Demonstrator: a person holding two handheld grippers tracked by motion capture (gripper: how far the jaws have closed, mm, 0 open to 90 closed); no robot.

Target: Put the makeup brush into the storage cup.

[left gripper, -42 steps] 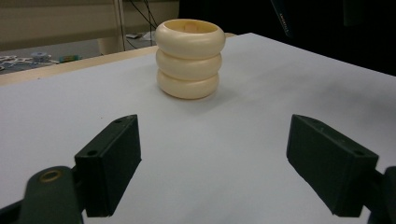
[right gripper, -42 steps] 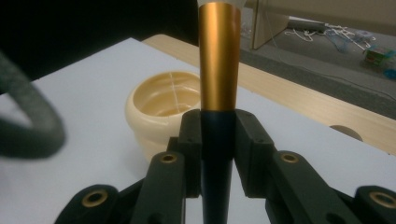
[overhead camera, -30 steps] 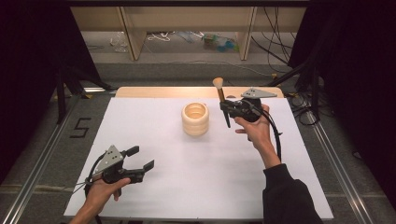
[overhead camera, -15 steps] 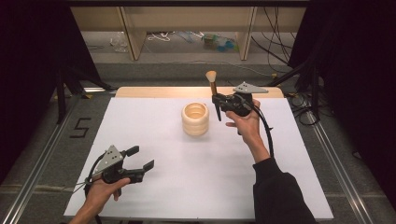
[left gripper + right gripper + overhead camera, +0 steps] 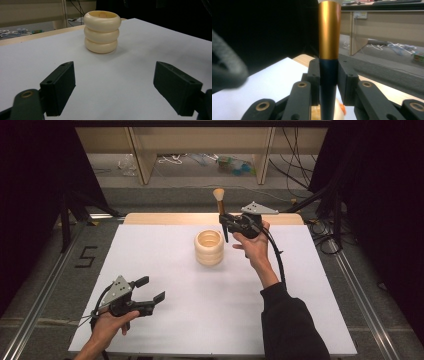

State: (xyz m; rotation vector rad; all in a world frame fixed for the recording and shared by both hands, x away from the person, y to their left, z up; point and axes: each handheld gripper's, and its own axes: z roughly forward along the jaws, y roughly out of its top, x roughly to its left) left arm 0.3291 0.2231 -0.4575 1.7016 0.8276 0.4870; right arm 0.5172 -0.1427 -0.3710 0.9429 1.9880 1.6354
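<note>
A cream ribbed holder (image 5: pixel 209 247) made of three stacked rings stands upright at the back middle of the white table (image 5: pixel 210 310); the left gripper view has this holder (image 5: pixel 102 31) ahead of the jaws. My right gripper (image 5: pixel 223 219) is shut on a makeup brush (image 5: pixel 220 210), held upright just right of and above the holder, bristles up. Its gold ferrule and dark handle (image 5: pixel 328 67) sit between the closed jaws. My left gripper (image 5: pixel 150 290) rests low at the front left, open and holding nothing, its jaws (image 5: pixel 112 87) wide apart.
A wooden strip (image 5: pixel 165 218) runs along the table's far edge. Metal rails (image 5: pixel 45 290) flank the table, and cables (image 5: pixel 320 227) lie on the floor at the right. A shelf unit with clutter (image 5: pixel 200 160) stands behind.
My right gripper has carried the brush leftwards and slightly away, turning it more upright beside the holder. The left gripper has stayed in place.
</note>
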